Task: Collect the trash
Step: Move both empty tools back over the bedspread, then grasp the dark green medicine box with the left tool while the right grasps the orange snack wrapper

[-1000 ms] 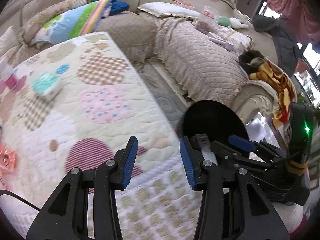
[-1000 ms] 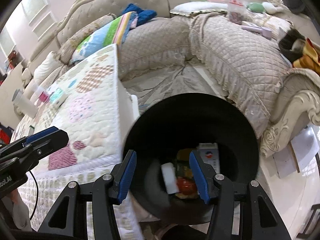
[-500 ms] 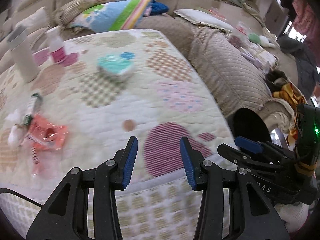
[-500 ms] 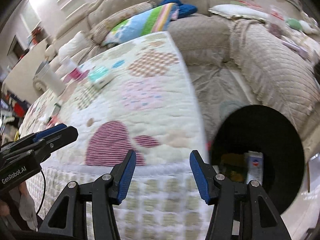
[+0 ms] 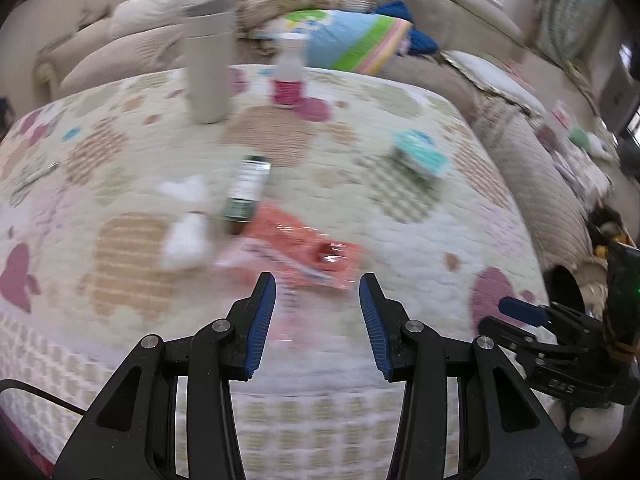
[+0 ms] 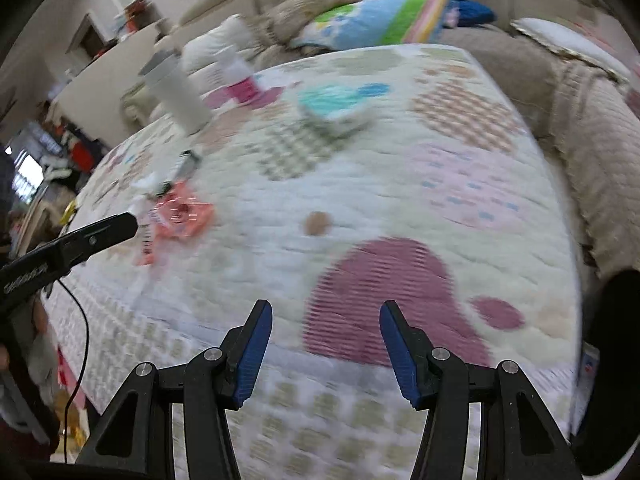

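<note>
I hold the left gripper (image 5: 316, 322) spread wide and empty; the orange wrapper (image 5: 298, 250), crumpled tissue (image 5: 186, 238) and small bottle (image 5: 246, 194) lie just ahead, uncollected; the right gripper (image 6: 322, 350) is likewise wide, empty; the black bin (image 6: 616, 360) sits to its right.

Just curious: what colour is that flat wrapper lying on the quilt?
Orange-red wrapper; the left wrist view shows it best.

A quilted patchwork table cover (image 5: 400, 240) carries an orange wrapper (image 5: 304, 252), dark bottle (image 5: 246, 192) at eleven o'clock of it, white tissue (image 5: 184, 236) at nine, teal pack (image 5: 420, 158) at two, grey tumbler (image 5: 210, 60) and pink bottle (image 5: 289, 76) at twelve.
</note>
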Demonstrator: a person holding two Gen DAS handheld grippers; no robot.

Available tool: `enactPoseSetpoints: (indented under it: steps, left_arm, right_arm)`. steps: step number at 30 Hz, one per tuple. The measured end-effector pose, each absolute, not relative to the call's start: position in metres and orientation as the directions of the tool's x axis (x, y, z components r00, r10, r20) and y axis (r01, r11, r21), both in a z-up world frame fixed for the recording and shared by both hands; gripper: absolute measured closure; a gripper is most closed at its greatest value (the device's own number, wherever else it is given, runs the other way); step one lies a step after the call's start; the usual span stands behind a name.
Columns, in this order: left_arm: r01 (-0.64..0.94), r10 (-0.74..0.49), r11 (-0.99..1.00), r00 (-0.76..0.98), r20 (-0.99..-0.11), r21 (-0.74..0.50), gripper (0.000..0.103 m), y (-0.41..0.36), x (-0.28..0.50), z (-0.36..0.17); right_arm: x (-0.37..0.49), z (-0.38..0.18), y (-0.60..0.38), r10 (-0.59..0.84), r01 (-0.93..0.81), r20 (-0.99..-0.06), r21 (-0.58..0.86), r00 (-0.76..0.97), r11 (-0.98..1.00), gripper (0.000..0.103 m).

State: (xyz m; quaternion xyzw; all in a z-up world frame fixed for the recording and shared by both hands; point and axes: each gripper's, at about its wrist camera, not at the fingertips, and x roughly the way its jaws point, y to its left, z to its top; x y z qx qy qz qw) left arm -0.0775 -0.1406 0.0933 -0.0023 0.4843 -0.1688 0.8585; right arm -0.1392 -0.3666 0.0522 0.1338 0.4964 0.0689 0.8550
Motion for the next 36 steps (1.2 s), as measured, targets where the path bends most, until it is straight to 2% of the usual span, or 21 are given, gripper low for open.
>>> enactPoseSetpoints:
  steps: [4,5,6,8,16,22,25,26,27,30,36]
  left_arm:
    - [0.212,-0.25,0.963,0.491,-0.834,-0.164,0.061,-0.1,-0.064,0.093]
    - [0.195,-0.239,0.967,0.496,-0.835,-0.161,0.061,-0.091,-0.061,0.093]
    - [0.185,-0.232,0.97,0.499,-0.835,-0.159,0.061,-0.085,-0.059,0.093]
    - [0.165,-0.218,0.974,0.503,-0.836,-0.155,0.061,-0.072,-0.057,0.093]
    - [0.119,-0.213,0.977,0.493,-0.844,-0.177,0.061,-0.04,-0.047,0.088]
    - [0.134,-0.263,0.965,0.481,-0.836,-0.226,0.061,-0.04,-0.033,0.09]
    - [0.158,-0.28,0.96,0.476,-0.834,-0.232,0.061,-0.049,-0.025,0.092]
    - [0.167,-0.285,0.958,0.474,-0.833,-0.232,0.061,-0.053,-0.022,0.092]
    - [0.175,-0.29,0.956,0.471,-0.833,-0.234,0.061,-0.056,-0.02,0.092]
    - [0.206,-0.308,0.949,0.466,-0.829,-0.236,0.061,-0.071,-0.011,0.091]
    - [0.266,-0.291,0.946,0.454,-0.842,-0.183,0.061,-0.117,0.012,0.084]
  right_arm:
    - [-0.112,0.061,-0.328,0.369,-0.114,-0.788,0.362,0.492,0.925,0.048]
    - [-0.105,0.063,-0.319,0.389,-0.144,-0.783,0.367,0.486,0.919,0.045]
    - [-0.096,0.064,-0.308,0.407,-0.175,-0.778,0.37,0.478,0.912,0.033]
    - [-0.078,0.064,-0.285,0.449,-0.238,-0.77,0.381,0.454,0.893,0.027]
    - [-0.022,0.054,-0.23,0.457,-0.355,-0.798,0.327,0.392,0.876,0.027]
    - [0.002,0.029,-0.205,0.375,-0.403,-0.857,0.223,0.354,0.888,0.027]
    - [0.001,0.023,-0.203,0.342,-0.412,-0.857,0.172,0.384,0.895,0.028]
    - [-0.003,0.022,-0.204,0.332,-0.408,-0.852,0.157,0.405,0.9,0.034]
    - [-0.004,0.023,-0.206,0.31,-0.394,-0.851,0.135,0.423,0.909,0.049]
    - [-0.008,0.026,-0.22,0.317,-0.36,-0.844,0.16,0.432,0.919,0.07]
    - [-0.029,0.039,-0.263,0.328,-0.253,-0.814,0.229,0.48,0.94,0.074]
